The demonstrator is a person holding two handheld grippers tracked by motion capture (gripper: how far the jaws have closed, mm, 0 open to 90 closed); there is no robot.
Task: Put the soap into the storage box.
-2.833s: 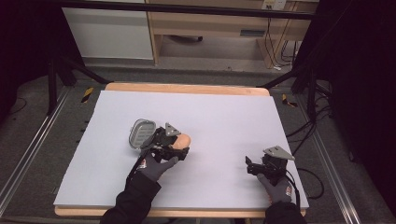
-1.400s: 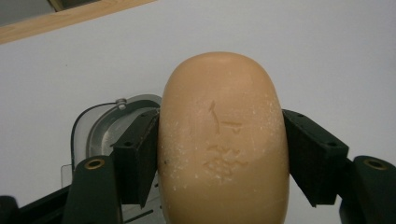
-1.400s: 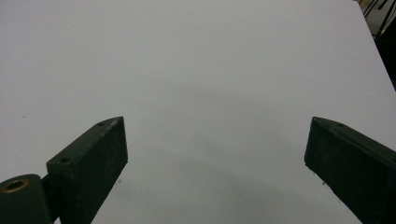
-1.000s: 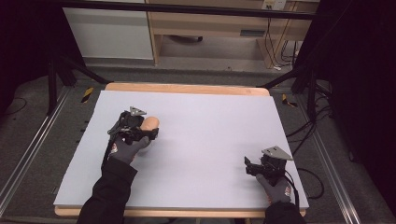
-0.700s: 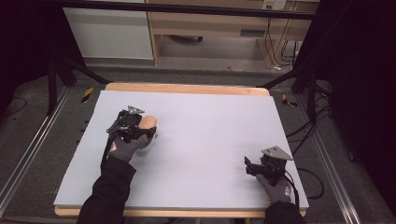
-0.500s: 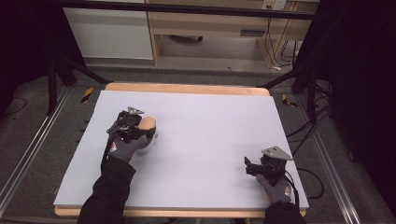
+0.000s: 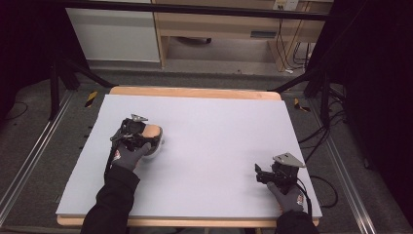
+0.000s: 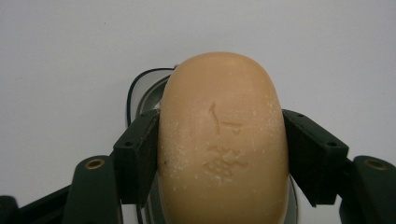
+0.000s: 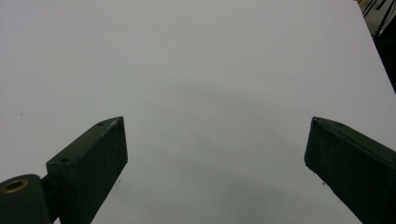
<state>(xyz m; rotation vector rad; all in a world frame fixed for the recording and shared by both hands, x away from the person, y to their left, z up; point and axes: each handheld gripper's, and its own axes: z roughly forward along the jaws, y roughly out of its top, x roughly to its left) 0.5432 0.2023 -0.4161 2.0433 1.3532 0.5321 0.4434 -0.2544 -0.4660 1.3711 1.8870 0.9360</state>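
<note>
Left gripper view: the left gripper (image 8: 219, 158) clamps the bar of soap (image 8: 222, 140) across its long sides, over a clear dish (image 8: 149, 91) at the table's (image 7: 219, 126) left (likely to set it in); the right gripper (image 9: 215, 163) rests wide open, holding nothing

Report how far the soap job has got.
Done: the left gripper has the soap bar clamped between its jaws. In hand: it holds the bar over the clear soap dish at the table's left. Left: release it there. The right gripper rests open.
</note>
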